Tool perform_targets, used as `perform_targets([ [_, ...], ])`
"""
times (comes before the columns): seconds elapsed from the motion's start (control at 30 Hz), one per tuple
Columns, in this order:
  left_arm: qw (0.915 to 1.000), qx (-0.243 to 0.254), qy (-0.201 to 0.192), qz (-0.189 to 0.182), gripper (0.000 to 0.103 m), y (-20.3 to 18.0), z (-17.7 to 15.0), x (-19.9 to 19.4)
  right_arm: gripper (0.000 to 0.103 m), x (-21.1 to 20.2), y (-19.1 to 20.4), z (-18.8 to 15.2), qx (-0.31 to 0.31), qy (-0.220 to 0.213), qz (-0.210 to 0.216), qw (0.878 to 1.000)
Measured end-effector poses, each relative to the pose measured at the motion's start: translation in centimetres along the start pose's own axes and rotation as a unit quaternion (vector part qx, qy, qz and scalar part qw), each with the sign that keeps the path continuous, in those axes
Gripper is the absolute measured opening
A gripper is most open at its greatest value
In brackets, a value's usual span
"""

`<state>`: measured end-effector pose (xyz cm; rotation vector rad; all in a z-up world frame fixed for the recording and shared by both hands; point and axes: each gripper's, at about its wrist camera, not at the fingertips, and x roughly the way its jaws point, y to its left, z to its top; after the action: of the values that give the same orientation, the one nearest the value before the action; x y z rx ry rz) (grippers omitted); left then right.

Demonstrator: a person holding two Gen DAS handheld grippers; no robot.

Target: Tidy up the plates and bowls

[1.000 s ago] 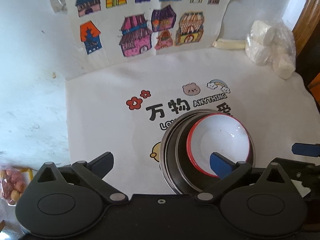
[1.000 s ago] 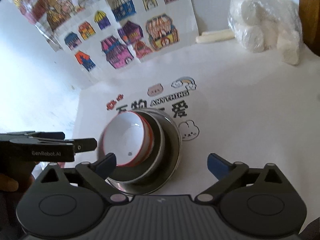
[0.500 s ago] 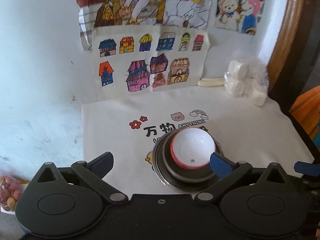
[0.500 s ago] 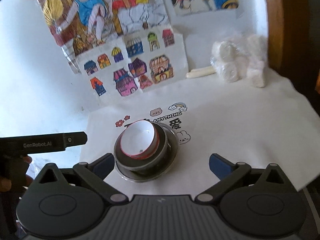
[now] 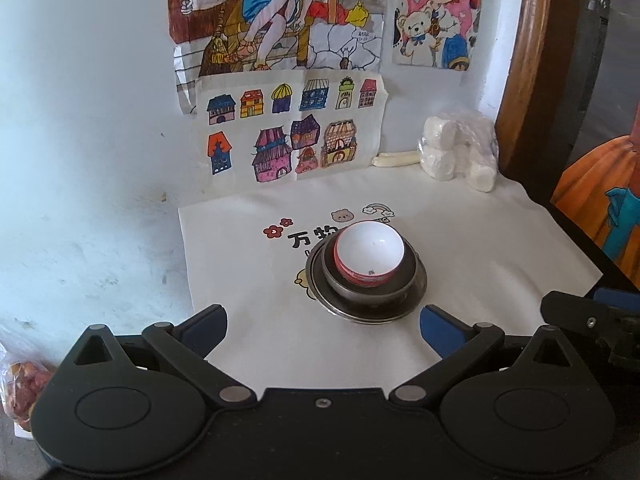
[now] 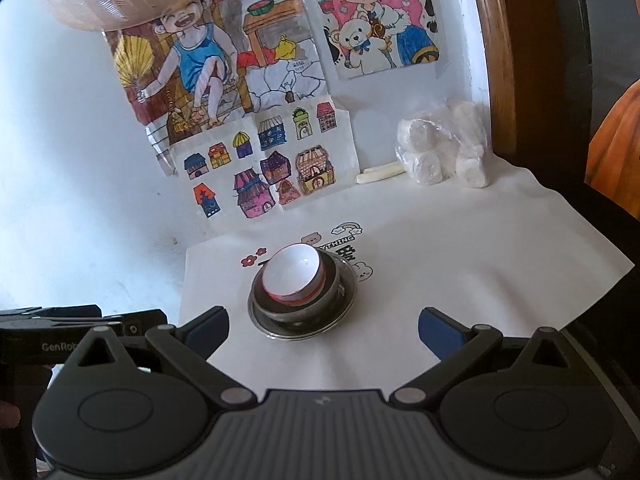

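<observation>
A small white bowl with a red rim point(image 5: 368, 254) sits tilted inside a dark metal bowl point(image 5: 370, 288), which rests on a steel plate point(image 5: 404, 310). The stack stands on a white printed cloth point(image 5: 240, 280). It also shows in the right wrist view: white bowl point(image 6: 292, 272), metal bowl point(image 6: 332, 298), plate point(image 6: 348, 314). My left gripper point(image 5: 322, 326) is open and empty, held back from the stack. My right gripper point(image 6: 322, 326) is open and empty, also back from it.
A bag of white rolls point(image 5: 458, 152) and a pale stick point(image 5: 396, 159) lie at the back right by the wall. Drawings point(image 5: 296, 136) hang on the wall. A bag of reddish food point(image 5: 22, 384) sits at the left. The cloth's right edge point(image 6: 600, 276) overhangs the table.
Both grippers have pulled back and up from the stacked bowls, which now look smaller and farther away. Both stay open and empty. The stack has not moved.
</observation>
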<state>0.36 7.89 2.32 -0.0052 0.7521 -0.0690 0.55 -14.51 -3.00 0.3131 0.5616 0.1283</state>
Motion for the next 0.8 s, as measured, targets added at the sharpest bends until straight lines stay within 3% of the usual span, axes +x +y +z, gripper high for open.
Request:
perform_targets([
  [0.5,0.9993,0.014,-0.029,-0.016,0.102,4.1,-2.5,-2.5,0.103,-1.3,3.8,-2.4,-0.005,-0.007,-0.042,0.999],
  [0.8,0.9983,0.042,-0.037,-0.017,0.102,6.9,-3.3,-3.5,0.103,-1.9,7.2,-4.6,0.0,-0.035,-0.058,0.998],
])
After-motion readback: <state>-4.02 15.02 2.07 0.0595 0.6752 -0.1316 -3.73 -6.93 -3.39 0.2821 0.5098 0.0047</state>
